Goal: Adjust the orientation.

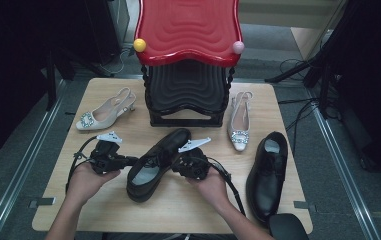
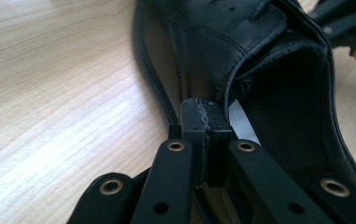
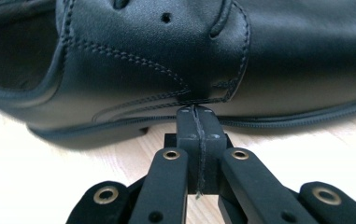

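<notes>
Nudging black shoe (image 1: pixel 155 162) at lower centre of high view, lying diagonally on worktop (image 1: pixel 118 210), toe toward red-topped rack (image 1: pixel 188 30). Left tongs (image 2: pixel 204 122) pressed together, nothing pinched, tips against shoe's collar edge. Right tongs (image 3: pixel 197 122) likewise closed empty, tips at sole seam on opposite flank. Judgement: push evenly from both sides, keep tips low on welt, move slowly so shoe pivots without tipping. Matching black shoe (image 1: pixel 268 172) at lower right; pale heels (image 1: pixel 105 112) upper left.
</notes>
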`<action>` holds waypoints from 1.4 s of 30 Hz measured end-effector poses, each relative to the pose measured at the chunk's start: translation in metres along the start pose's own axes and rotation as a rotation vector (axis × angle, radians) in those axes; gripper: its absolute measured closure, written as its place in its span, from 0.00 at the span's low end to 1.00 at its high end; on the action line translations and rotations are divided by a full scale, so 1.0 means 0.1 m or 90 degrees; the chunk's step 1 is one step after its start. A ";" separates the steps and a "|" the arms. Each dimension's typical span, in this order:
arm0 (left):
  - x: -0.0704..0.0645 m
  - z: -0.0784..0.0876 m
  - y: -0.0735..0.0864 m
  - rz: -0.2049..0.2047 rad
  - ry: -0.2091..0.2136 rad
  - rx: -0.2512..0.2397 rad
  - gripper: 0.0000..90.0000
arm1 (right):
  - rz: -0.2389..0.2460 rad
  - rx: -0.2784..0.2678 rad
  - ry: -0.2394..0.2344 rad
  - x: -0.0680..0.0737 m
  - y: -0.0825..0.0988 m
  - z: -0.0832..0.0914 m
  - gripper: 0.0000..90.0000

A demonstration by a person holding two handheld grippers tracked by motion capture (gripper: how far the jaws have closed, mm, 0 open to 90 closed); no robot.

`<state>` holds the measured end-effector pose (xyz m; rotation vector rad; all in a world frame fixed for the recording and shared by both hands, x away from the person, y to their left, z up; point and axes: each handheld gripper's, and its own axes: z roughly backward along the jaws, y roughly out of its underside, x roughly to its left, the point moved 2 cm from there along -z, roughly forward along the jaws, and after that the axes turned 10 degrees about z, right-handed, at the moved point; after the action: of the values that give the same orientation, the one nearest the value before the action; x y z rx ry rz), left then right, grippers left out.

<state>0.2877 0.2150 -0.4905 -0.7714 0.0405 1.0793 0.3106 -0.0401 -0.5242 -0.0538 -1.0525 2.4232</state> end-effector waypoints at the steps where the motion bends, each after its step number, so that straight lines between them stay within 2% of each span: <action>1: -0.01 0.00 0.00 -0.003 0.000 0.001 1.00 | 0.001 -0.001 0.002 -0.01 0.00 0.00 1.00; 7: -0.09 -0.02 0.04 -0.004 0.008 0.006 1.00 | -0.010 0.006 0.004 -0.06 -0.01 0.02 1.00; 12: -0.13 -0.03 0.06 -0.007 0.020 0.013 1.00 | -0.006 0.010 0.009 -0.06 -0.02 0.03 1.00; 13: -0.15 -0.05 0.06 -0.007 0.035 0.018 1.00 | -0.006 0.013 0.013 -0.07 -0.02 0.04 1.00; 14: -0.15 -0.05 0.06 -0.007 0.035 0.018 1.00 | -0.006 0.013 0.013 -0.07 -0.02 0.04 1.00; 15: -0.18 -0.08 0.07 -0.007 0.054 0.023 1.00 | -0.007 0.015 0.016 -0.08 -0.01 0.05 1.00; 16: -0.19 -0.09 0.07 -0.012 0.062 0.026 1.00 | -0.009 0.016 0.018 -0.09 -0.01 0.06 1.00; 20: -0.21 -0.11 0.07 -0.025 0.076 0.029 0.99 | -0.013 0.013 0.025 -0.15 0.00 0.09 1.00; 22: -0.18 -0.09 0.06 -0.018 0.067 0.016 0.96 | -0.008 0.014 0.022 -0.17 0.01 0.10 1.00; 25: -0.13 -0.04 0.04 -0.011 0.040 0.002 0.88 | 0.009 0.011 0.033 -0.18 0.01 0.14 0.89; 27: -0.10 -0.02 0.02 0.001 0.037 -0.002 0.81 | 0.017 -0.001 0.030 -0.19 0.02 0.19 0.80; 31: -0.07 0.00 -0.02 0.010 0.033 -0.017 0.63 | -0.001 -0.033 0.011 -0.25 0.07 0.32 0.67; 32: -0.07 0.00 -0.04 0.014 0.034 -0.022 0.63 | -0.001 -0.033 0.011 -0.25 0.07 0.32 0.67; 33: -0.06 -0.01 -0.07 0.009 0.027 -0.028 0.55 | -0.004 -0.043 0.008 -0.27 0.11 0.37 0.60; 36: -0.04 -0.03 -0.12 0.000 0.020 -0.029 0.48 | -0.004 -0.048 0.011 -0.29 0.17 0.45 0.55; 40: -0.04 -0.06 -0.16 -0.006 0.025 -0.024 0.45 | 0.001 -0.043 0.020 -0.29 0.21 0.53 0.55; 42: -0.03 -0.08 -0.21 -0.013 0.028 -0.021 0.44 | 0.000 -0.052 0.027 -0.27 0.24 0.63 0.55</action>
<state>0.3054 0.2029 -0.4833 -0.8239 0.0512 1.0454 0.3098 -0.1092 -0.5008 -0.1318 -1.1325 2.3670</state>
